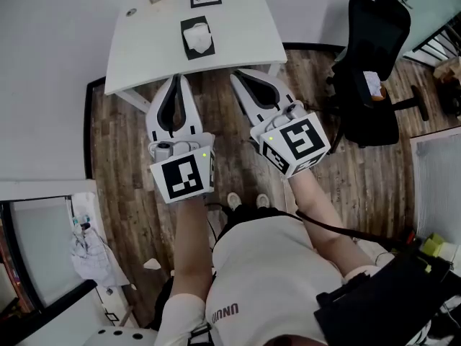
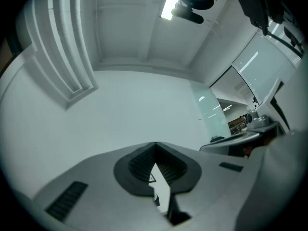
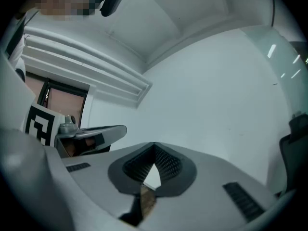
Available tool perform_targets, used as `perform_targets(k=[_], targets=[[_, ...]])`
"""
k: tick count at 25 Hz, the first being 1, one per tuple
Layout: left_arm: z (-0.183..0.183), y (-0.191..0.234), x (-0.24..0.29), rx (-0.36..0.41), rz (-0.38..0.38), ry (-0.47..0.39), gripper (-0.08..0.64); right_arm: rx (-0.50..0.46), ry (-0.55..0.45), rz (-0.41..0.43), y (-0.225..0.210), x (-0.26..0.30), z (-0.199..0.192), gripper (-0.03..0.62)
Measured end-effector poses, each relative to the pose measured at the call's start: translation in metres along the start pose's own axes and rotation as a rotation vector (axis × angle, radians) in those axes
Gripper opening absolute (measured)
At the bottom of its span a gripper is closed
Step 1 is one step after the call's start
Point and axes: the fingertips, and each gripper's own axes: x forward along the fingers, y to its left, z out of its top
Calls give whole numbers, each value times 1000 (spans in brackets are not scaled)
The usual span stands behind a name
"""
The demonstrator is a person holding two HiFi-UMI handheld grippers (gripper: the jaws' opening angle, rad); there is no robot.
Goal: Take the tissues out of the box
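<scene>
**Both grippers closed and empty, short of the table**

The person stands at the near edge of the white table (image 1: 238, 27). The left gripper (image 1: 177, 79) and right gripper (image 1: 239, 76) are held out side by side over the wood floor, with their tips close to the table's rim. In each gripper view the ribbed dark pads meet at the tip with nothing between them. This looks like a ready pose, with the reach not yet begun.

The box (image 1: 184, 29) lies flat near the table's middle, well apart from both grippers. It is a dark-rimmed rectangle, and a crumpled white tissue (image 1: 197, 40) puffs out of its top. That soft raised tuft is probably the easiest place to pinch, though the jaws would have to part first.

The gripper shells are smooth, pale, hard plastic that tapers forward. Each carries a black-and-white marker cube.
</scene>
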Motion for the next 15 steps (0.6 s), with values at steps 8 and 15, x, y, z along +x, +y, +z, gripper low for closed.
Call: perform_targets(k=[8, 15], targets=[[1, 6, -6, -6, -4, -8, 12, -12, 5, -33, 3, 1, -4, 18], [-2, 17, -15, -14, -17, -17, 12, -15, -5, -73, 4, 1, -3, 20]])
